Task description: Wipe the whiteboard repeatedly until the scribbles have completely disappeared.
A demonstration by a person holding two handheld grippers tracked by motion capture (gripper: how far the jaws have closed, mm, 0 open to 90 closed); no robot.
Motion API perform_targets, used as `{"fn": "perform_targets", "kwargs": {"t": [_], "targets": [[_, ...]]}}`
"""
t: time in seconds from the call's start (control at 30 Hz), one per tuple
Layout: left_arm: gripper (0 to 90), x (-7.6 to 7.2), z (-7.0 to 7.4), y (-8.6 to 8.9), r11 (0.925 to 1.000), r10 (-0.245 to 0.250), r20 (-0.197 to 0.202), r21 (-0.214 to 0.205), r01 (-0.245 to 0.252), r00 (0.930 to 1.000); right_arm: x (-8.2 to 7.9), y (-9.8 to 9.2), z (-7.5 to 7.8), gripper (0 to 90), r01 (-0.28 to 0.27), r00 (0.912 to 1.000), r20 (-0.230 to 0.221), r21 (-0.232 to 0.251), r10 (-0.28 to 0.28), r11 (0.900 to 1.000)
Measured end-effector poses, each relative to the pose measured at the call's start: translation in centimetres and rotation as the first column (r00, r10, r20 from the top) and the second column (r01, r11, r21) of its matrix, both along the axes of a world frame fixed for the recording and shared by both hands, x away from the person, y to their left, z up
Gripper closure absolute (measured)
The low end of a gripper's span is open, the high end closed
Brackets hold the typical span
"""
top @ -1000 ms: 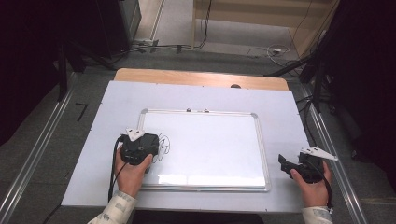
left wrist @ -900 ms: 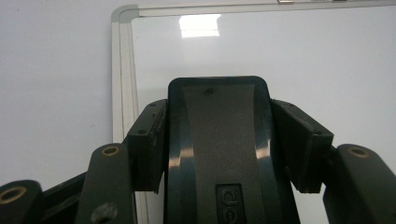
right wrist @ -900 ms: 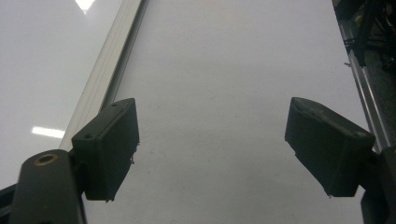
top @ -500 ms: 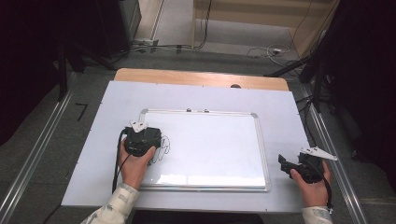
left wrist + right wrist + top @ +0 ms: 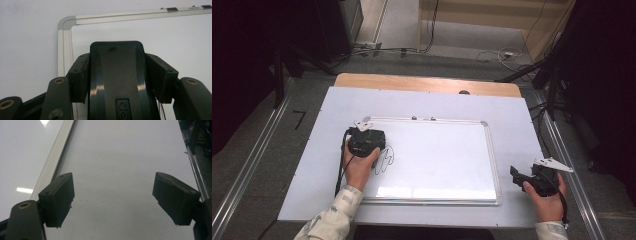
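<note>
A whiteboard [image 5: 442, 150] with a silver frame lies flat on the white tabletop [image 5: 422, 102]. A black marker scribble [image 5: 385, 159] sits near its left edge. My left gripper [image 5: 366, 137] hovers at the board's upper left corner, shut on a black board eraser [image 5: 117, 82] that stands upright between its pads [image 5: 79, 75]. That corner of the whiteboard [image 5: 65, 22] lies just ahead of it. My right gripper [image 5: 518, 176] rests on the tabletop right of the board. In its own view the right gripper [image 5: 113, 197] is open with bare table between the jaws.
Two small clips [image 5: 423, 118] sit on the board's top frame. A wooden strip [image 5: 427, 84] borders the table's far edge, and metal rails [image 5: 257, 165] run along both sides. Cables lie on the floor beyond.
My left gripper has carried the eraser away from the person, from beside the scribble toward the board's upper left corner. The right gripper has stayed put.
</note>
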State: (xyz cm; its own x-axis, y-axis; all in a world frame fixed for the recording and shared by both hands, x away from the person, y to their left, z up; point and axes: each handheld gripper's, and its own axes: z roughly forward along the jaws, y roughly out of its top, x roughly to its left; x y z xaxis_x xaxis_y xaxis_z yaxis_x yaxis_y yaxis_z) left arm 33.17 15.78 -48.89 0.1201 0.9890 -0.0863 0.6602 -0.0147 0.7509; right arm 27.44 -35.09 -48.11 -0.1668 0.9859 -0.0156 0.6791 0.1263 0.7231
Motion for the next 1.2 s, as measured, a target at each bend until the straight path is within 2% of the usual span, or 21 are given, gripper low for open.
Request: {"fn": "perform_targets", "kwargs": {"t": [0.1, 0.3, 0.9, 1.2], "targets": [[41.1, 0.3, -0.21, -0.14, 0.9999, 0.002, 0.0, 0.014, -0.002, 1.0, 0.01, 0.0, -0.02, 16.4, 0.0, 1.0, -0.001, 0.002, 0.0, 1.0], [41.1, 0.37, -0.32, -0.64, 0.9975, -0.009, 0.012, 0.071, 0.008, 0.9999, -0.01, 0.02, 0.0, 16.4, 0.001, 1.0, -0.001, 0.0, -0.001, 1.0], [41.0, 0.33, -0.34, -0.72, 0.9972, -0.011, 0.017, 0.075, 0.01, 0.9998, -0.03, 0.02, 0.05, 16.4, 0.002, 1.0, 0.002, 0.003, -0.002, 1.0], [41.2, 0.33, -0.4, -0.85, 0.9946, -0.029, 0.024, 0.1, 0.026, 0.9993, -0.07, 0.05, 0.08, 16.4, 0.003, 1.0, 0.003, 0.001, -0.003, 1.0]]}}
